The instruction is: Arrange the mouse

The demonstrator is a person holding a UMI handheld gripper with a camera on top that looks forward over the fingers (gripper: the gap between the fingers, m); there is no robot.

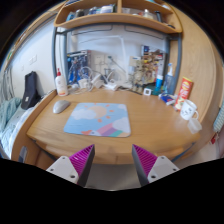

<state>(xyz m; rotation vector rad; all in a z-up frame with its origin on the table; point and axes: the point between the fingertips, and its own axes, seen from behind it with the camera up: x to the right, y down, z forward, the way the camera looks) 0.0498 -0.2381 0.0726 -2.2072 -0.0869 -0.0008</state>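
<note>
A wooden table fills the frame's middle. A grey mouse sits at centre left, just left of a colourful mousepad. The gripper, bottom centre, has its jaws released, holding nothing.

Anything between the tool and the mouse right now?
Nothing visible. The tool is open and held back from the desk, empty. The mouse lies on bare wood beyond the left finger, just off the mouse pad, touching nothing. The bottle stands behind it, not in the path.
</note>
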